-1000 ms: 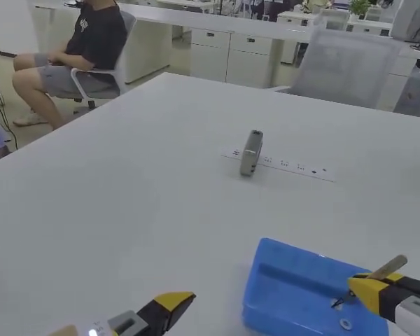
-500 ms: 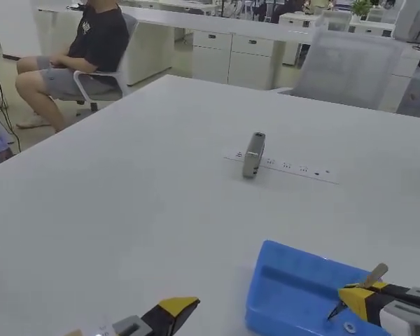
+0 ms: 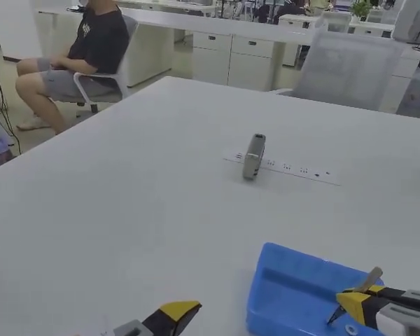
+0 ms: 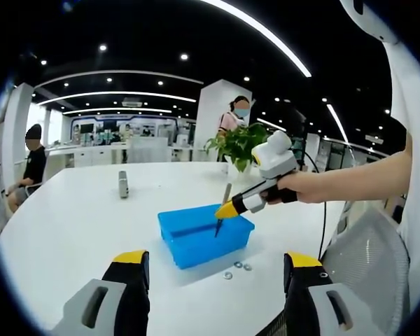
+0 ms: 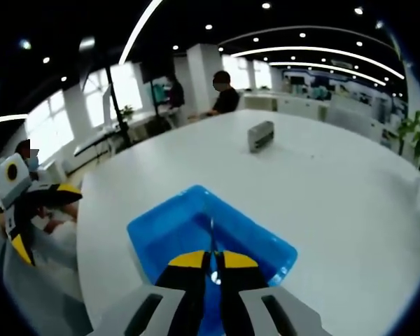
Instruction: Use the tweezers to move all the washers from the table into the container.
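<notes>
Three washers (image 4: 238, 265) lie on the surface (image 4: 70, 224) near the blue container (image 4: 196, 250); probably light, thin, slippery, best nipped at the rim; right gripper (image 5: 211, 257) jaws clench the tweezers (image 5: 211, 238); left gripper (image 4: 217, 259) jaws released.

Open-plan office, white desks (image 3: 196, 21), swivel chairs (image 3: 343, 66), drawer cabinets (image 3: 227, 64), seated person (image 3: 91, 35)

Left gripper (image 4: 218, 260): jaws spread wide apart, rising from the bottom of the left gripper view. Right gripper (image 5: 211, 257): jaws pinched on tweezers (image 5: 211, 234). In the left gripper view it angles down-left, gripped by a hand (image 4: 302, 187), forearm entering from the right edge.
</notes>
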{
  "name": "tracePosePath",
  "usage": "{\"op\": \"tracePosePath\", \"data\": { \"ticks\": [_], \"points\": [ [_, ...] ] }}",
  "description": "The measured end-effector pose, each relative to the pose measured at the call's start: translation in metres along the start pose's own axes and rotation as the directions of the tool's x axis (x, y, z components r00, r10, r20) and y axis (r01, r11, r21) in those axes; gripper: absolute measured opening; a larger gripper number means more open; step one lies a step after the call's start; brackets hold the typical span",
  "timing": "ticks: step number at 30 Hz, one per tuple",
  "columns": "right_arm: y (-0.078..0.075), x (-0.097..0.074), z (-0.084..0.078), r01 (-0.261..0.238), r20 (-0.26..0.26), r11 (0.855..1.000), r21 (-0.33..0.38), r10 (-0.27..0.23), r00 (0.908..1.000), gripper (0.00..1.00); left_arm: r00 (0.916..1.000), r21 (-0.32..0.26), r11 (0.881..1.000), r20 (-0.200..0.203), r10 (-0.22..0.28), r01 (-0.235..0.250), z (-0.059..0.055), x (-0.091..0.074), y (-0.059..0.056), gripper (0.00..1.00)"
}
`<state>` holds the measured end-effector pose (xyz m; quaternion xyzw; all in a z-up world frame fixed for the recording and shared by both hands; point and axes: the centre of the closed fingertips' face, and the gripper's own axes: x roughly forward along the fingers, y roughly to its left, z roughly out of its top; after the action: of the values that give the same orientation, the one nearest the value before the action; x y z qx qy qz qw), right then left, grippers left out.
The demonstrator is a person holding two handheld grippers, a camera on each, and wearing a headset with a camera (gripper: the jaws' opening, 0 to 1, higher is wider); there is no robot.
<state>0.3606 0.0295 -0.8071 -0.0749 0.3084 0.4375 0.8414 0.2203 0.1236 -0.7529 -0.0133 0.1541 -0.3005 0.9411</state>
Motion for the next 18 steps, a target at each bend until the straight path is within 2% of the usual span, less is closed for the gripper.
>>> {"op": "tracePosePath", "data": {
  "ticks": [6,18],
  "points": [
    [-0.001,-0.005,0.003,0.001,0.012,1.000,0.008,-0.001,0.9999,0.03,1.0000,0.000,1.000,0.004,0.004,-0.004,0.001,0.000,0.001,0.79],
    [0.013,-0.024,0.020,-0.010,0.066,1.000,0.000,0.010,0.9978,0.03,1.0000,-0.002,1.000,-0.002,0.001,-0.001,0.000,0.000,0.000,0.79]
  ]
}}
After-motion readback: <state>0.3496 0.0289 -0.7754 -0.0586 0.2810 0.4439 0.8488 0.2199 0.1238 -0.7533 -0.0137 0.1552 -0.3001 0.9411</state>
